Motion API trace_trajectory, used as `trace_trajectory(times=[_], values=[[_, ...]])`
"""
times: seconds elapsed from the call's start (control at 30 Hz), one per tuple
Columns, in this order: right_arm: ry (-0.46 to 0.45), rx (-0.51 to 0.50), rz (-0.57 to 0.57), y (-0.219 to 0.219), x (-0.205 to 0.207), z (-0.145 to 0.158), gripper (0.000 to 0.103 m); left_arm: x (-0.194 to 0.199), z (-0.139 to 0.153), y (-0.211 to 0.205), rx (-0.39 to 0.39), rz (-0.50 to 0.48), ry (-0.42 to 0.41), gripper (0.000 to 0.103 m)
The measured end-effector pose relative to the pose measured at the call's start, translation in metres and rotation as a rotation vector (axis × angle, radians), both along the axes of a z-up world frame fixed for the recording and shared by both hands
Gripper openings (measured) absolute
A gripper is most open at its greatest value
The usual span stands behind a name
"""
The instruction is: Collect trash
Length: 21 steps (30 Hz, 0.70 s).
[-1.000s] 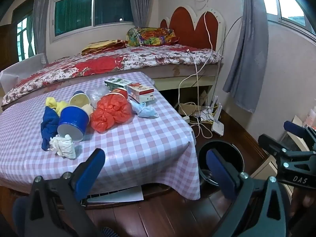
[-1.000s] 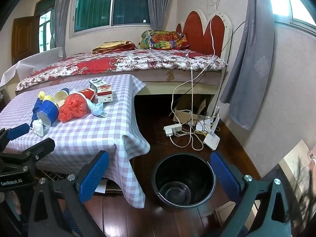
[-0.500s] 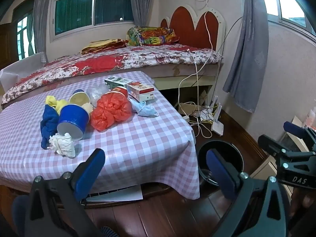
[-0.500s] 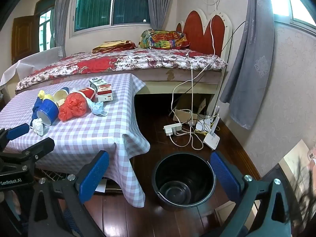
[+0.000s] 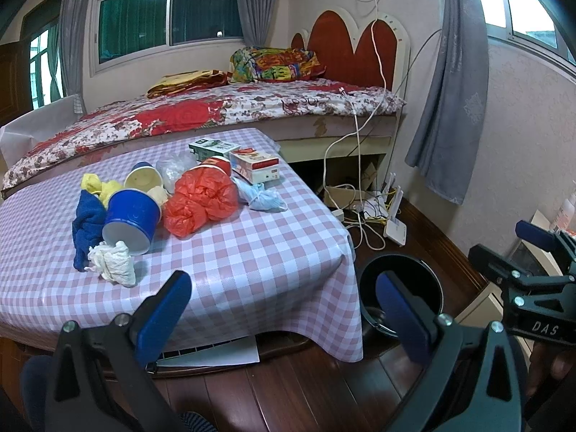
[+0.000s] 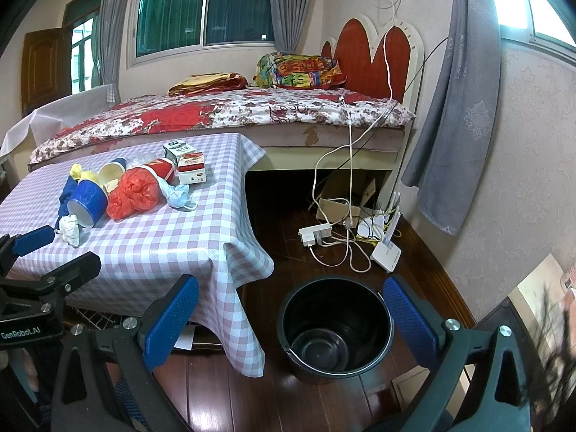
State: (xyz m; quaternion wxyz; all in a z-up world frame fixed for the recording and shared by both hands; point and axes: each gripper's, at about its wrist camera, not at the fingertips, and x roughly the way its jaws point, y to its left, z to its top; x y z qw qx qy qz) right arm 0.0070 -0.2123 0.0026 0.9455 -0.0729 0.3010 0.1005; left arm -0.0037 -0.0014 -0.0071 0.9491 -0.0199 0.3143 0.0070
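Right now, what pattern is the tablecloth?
Pink-and-white checks on the tablecloth; clearest in the left wrist view.

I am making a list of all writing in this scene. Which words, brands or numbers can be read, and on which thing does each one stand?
"DAS": on the right tongs, seen from the left wrist camera.
"GenRobot.AI": on the left tongs, seen from the right wrist camera.
Green carton, red and white box, red paper cup, blue paper cup: print too small or blurred to read.

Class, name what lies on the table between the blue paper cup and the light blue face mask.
In both views the crumpled red plastic bag lies between the blue paper cup and the light blue face mask.
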Motion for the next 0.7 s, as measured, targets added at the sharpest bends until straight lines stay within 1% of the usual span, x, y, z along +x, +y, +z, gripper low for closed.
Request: trace_trajectory(times=[0.7], values=[[0.003,0.001,0.000,-0.0004,0.0006,-0.0006,0.103,0.0003,-0.0018,-0.0024,-0.008,-0.001,0.005,0.103]])
